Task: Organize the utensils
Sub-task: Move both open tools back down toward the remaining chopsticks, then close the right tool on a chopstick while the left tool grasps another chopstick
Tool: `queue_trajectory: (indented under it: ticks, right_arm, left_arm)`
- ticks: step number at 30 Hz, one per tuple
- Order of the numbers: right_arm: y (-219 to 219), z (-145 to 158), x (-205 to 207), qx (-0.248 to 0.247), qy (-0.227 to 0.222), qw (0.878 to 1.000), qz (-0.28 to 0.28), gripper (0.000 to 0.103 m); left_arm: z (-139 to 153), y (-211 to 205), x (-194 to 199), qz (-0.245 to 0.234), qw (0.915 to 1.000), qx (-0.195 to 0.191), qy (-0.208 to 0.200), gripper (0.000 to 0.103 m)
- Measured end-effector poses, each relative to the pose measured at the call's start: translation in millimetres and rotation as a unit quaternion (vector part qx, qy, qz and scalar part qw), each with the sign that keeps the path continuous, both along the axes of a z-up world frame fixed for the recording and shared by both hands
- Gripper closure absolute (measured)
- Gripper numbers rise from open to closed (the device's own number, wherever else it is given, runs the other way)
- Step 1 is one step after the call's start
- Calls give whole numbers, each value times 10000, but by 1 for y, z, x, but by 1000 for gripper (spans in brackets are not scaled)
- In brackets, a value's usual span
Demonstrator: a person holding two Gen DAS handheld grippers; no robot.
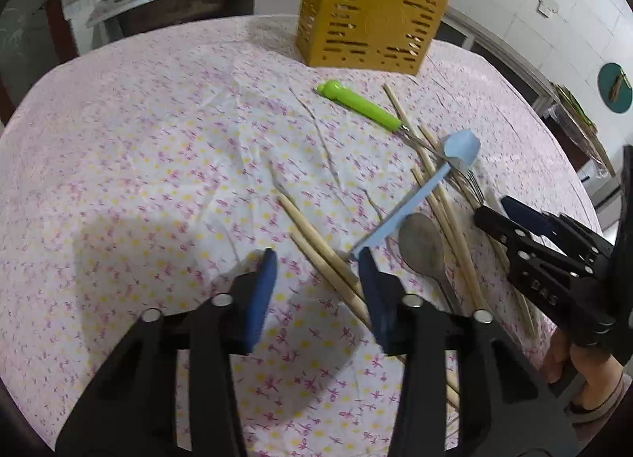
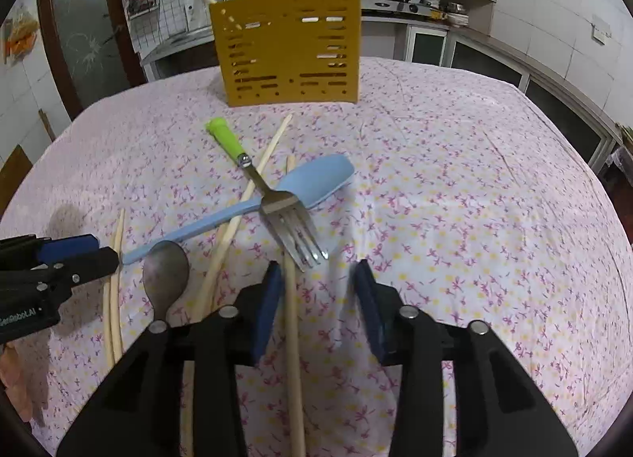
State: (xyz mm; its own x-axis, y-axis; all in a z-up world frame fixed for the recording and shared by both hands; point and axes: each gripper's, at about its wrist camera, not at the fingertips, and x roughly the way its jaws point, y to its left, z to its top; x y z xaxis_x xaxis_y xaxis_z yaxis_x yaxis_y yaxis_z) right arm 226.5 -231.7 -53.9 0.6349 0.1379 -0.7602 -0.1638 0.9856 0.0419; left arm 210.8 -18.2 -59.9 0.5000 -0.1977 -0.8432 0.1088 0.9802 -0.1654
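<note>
While both grippers hang low over the floral tablecloth, neither grips anything. Left gripper: jaws part-spread, only cloth between the tips; a pair of chopsticks passes under its right finger, contact unclear. Right gripper: jaws also part-spread w/ one chopstick lying in the gap just beside the left pad, not pinched. Utensils sit in a loose pile near the table's middle: blue spoon under the green-handled fork, metal spoon beside them, more chopsticks crossing. Yellow slotted holder stands upright at the far edge, w/ chopsticks poking out the top.
</note>
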Motion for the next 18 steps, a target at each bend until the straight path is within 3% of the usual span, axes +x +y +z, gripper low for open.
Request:
queue_trajectory:
  ticks: [15, 18]
  right_arm:
    - [0, 2, 11, 111, 24, 9999, -34, 88]
    - [-4, 5, 5, 175, -22, 9998, -89, 94]
  left_arm:
    - [-1, -5, 21, -146, 9998, 120, -76, 88]
    - [4, -3, 22, -184, 9996, 124, -189, 96]
